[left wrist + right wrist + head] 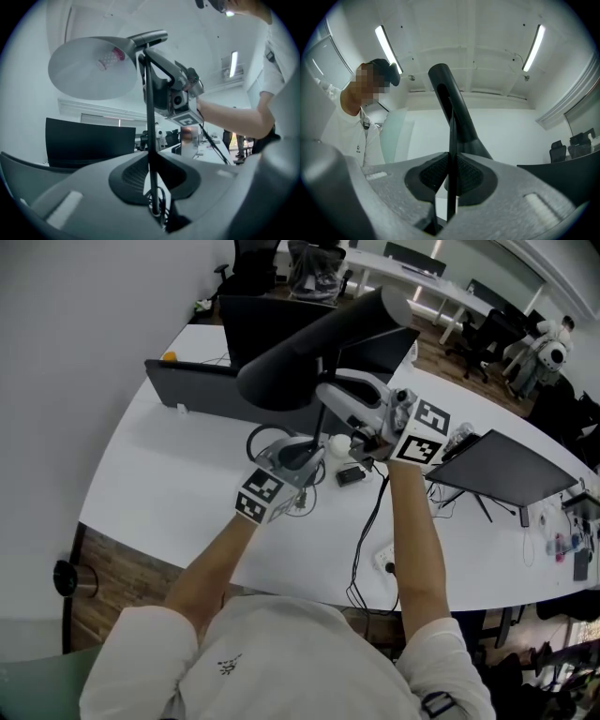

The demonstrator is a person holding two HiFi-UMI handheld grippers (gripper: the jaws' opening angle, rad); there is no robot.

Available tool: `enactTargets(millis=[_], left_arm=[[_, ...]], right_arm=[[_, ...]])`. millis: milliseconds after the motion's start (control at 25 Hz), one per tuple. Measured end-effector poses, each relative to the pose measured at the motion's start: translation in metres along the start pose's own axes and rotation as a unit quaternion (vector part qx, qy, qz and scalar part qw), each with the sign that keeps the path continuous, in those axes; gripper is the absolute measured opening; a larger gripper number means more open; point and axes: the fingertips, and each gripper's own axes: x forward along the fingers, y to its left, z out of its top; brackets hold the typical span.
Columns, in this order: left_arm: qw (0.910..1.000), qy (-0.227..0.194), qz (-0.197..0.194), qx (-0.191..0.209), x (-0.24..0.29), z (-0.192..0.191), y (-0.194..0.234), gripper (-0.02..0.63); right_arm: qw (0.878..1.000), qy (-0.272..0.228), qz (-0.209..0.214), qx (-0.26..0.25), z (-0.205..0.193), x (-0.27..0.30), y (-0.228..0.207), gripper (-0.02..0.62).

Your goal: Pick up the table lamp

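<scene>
The table lamp has a wide dark shade [309,348] on a thin black pole [322,420] and is held above the white table [159,502]. My left gripper [298,460] is shut on the pole low down. In the left gripper view the pole [150,140] runs straight up between the pads to the shade [93,68]. My right gripper [336,401] is shut on the same pole higher up, just under the shade. In the right gripper view the pole [451,159] is pinched between the pads, with the lamp's neck [452,108] above. The lamp's foot is hidden.
A black monitor [267,329] and a dark panel [202,390] stand behind the lamp. A tilted dark screen [511,470] is at the right. A small black box [351,475], cables [366,531] and a power strip [386,561] lie near the front edge.
</scene>
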Motion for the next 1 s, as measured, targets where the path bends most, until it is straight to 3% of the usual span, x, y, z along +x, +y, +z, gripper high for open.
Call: enactTargets(millis=[1000], left_arm=[[0.9997,0.010,-0.021,-0.003,0.002,-0.008,-0.003,0.052]], right_arm=[[1.000,0.015,-0.016,0.010,-0.009,-0.004,-0.006,0.046]])
